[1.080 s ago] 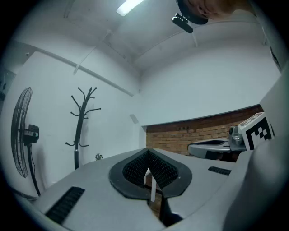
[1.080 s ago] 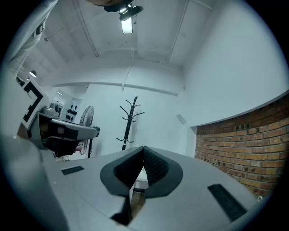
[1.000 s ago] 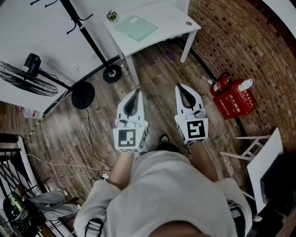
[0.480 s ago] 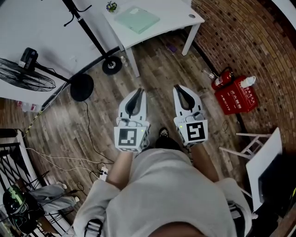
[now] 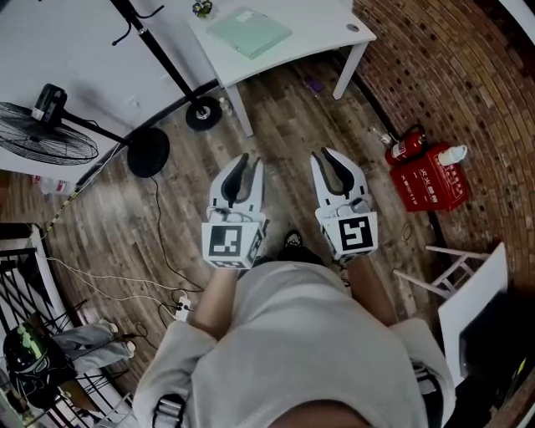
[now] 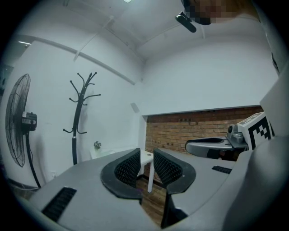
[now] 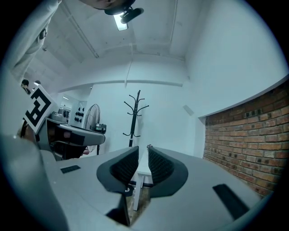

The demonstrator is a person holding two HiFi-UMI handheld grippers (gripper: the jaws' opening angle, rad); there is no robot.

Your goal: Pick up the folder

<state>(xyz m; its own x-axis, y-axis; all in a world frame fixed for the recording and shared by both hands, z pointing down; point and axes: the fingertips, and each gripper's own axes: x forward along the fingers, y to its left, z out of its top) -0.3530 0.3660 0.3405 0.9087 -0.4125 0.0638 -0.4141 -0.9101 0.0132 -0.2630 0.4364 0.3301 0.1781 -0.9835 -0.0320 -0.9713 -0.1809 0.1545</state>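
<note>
The pale green folder (image 5: pixel 248 32) lies flat on the white table (image 5: pixel 334 35), well ahead of both grippers and touched by neither. A small plant pot (image 5: pixel 201 7) stands on the table just left of the folder. One table leg (image 5: pixel 236 117) comes down straight ahead of the left gripper (image 5: pixel 245 159), and wooden floor (image 5: pixel 280 138) stretches between the table and both grippers. The round base of a black coat stand (image 5: pixel 203 112) sits just left of that leg, ahead and to the left of the left gripper. A standing fan (image 5: pixel 46 142) is farther out on the same side. Cables (image 5: pixel 159 242) trail over the floor to the left of the left gripper. To the right of the right gripper (image 5: pixel 324 154), a fire extinguisher (image 5: pixel 403 147) and a red box (image 5: pixel 432 175) rest by the brick wall (image 5: pixel 451 75). The two grippers are held side by side, pointing toward the table. The left gripper's jaws have just been opening and stand a little apart, with only the distant table leg showing through the gap. The right gripper's jaws have just been opening too, slightly parted and gripping nothing
</note>
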